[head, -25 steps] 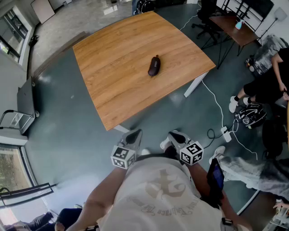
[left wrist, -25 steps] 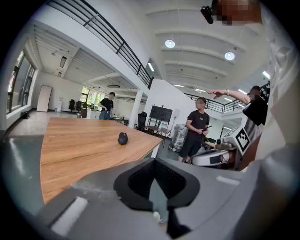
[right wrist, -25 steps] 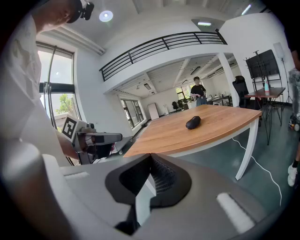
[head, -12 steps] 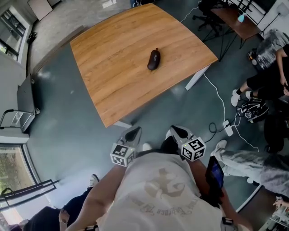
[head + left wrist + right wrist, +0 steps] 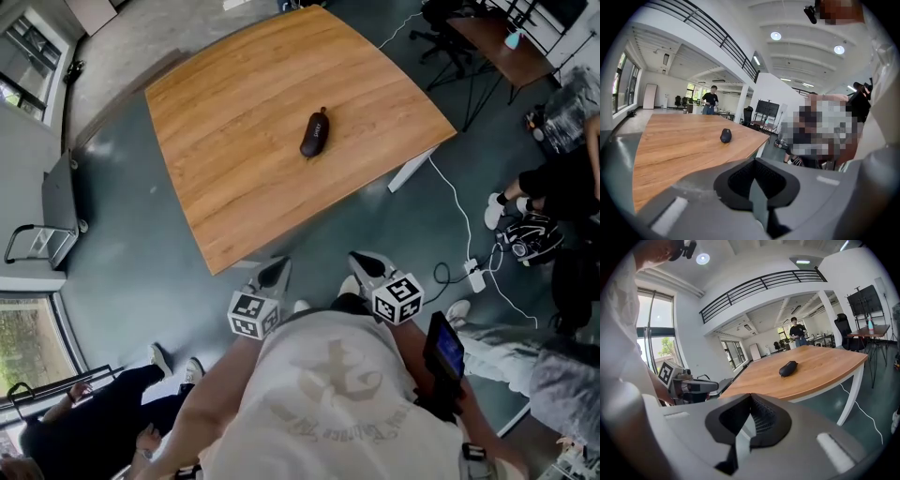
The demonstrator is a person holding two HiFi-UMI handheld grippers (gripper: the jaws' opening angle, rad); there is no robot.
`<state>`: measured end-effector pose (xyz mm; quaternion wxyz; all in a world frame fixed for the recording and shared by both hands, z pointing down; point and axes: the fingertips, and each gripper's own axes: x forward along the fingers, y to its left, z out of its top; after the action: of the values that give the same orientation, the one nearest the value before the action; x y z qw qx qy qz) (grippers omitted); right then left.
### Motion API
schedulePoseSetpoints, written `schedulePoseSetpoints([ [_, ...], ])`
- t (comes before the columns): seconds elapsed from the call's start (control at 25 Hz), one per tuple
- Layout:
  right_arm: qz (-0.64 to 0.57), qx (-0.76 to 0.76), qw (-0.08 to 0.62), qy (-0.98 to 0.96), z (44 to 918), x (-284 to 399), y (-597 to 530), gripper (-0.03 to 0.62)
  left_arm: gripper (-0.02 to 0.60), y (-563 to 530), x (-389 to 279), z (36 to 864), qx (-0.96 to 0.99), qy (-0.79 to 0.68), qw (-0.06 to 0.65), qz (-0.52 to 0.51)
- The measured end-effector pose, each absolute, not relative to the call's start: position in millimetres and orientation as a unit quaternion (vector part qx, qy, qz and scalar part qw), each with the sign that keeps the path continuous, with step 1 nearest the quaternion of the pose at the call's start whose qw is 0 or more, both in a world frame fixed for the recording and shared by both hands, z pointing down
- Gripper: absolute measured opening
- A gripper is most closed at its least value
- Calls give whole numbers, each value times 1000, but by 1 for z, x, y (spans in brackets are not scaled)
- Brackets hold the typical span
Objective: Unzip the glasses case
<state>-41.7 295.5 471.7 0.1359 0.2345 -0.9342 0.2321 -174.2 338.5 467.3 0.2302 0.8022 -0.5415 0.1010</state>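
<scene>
Basically nothing done on this one yet, as far as I can see. The glasses case [image 5: 316,133] sits on its own out in the middle of the wooden counter [image 5: 234,141]. It's a dark oblong lump, looks closed up, and nothing is touching it. It's too small in every view to pick out the zipper or the pull, so I can't say which end the tab is on. Judging from that, the whole job is still ahead: get over to the case, pin it down with one claw, find the pull with the other, and run it round.

Pose-wise, the left claw [image 5: 275,273] and the right claw [image 5: 367,265] are both tucked in close to the person's chest, side by side with a small gap between them. They hang over the floor, short of the counter's near edge and well apart from the case. Both point out toward the counter and tip a little downward, marker cubes riding on top.

Each claw's own view shows its jaws pressed together with nothing between them, so both are empty. The case shows beyond the tips in both views, a bit left of centre for the left claw and a bit right for the right one. The arms are bent with the elbows back.
</scene>
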Motion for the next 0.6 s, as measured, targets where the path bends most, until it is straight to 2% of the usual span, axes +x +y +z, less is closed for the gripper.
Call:
schedulePoseSetpoints([
  [0.6,248,189,146,-939,477,5,214,9,5,251,-108,455,791,-554,228,124],
])
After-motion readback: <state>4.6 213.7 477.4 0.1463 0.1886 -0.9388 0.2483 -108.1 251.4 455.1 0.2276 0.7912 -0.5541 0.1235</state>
